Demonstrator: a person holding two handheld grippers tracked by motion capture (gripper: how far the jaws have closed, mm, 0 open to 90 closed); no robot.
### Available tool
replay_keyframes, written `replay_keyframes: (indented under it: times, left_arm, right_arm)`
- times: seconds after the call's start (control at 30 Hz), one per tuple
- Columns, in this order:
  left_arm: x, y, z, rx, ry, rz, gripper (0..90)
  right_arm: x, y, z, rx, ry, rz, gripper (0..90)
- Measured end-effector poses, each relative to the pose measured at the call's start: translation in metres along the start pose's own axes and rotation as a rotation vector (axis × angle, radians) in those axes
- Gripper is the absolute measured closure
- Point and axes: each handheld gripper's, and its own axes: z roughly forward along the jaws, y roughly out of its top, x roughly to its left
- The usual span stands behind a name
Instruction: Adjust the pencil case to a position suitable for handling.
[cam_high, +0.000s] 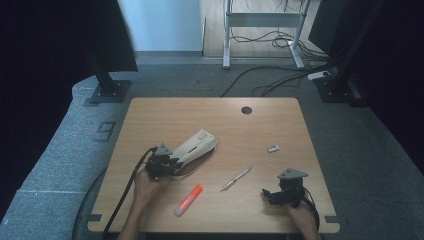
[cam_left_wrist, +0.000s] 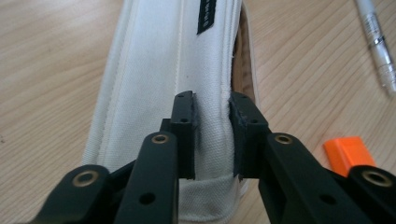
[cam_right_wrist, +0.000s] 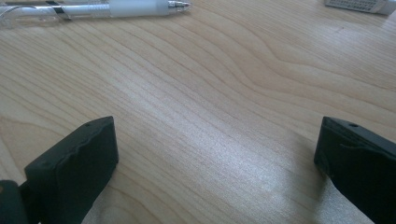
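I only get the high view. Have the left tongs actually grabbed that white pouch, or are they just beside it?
Observer: Grabbed. In the left gripper view the left tongs pinch a ridge of the pouch cloth between their pads.
Operator: Is anything marked on the pouch?
Observer: A small black label sits near its far end; the print is too small to read.
Operator: And the right tongs, are they holding something?
Observer: No. In the right gripper view the right tongs stand wide open, with bare table between them.
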Motion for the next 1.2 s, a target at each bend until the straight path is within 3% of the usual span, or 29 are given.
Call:
replay_keyframes:
  times: [0.47,0.83,1.2]
  left_arm:
    - [0.012,0.001,-0.017,-0.079,-0.075,-0.079,77.4]
    - [0.013,0.0,-0.017,-0.081,-0.085,-0.075,77.3]
    - [0.011,0.0,-0.017,-0.074,-0.086,-0.063,77.1]
  right_arm:
    - [0.0,0.001,0.001,-0.001,-0.003,0.001,0.0]
    - [0.004,0.004,0.001,0.014,-0.015,0.009,0.0]
    - [0.025,0.022,0.004,-0.008,0.104,-0.072,2.5]
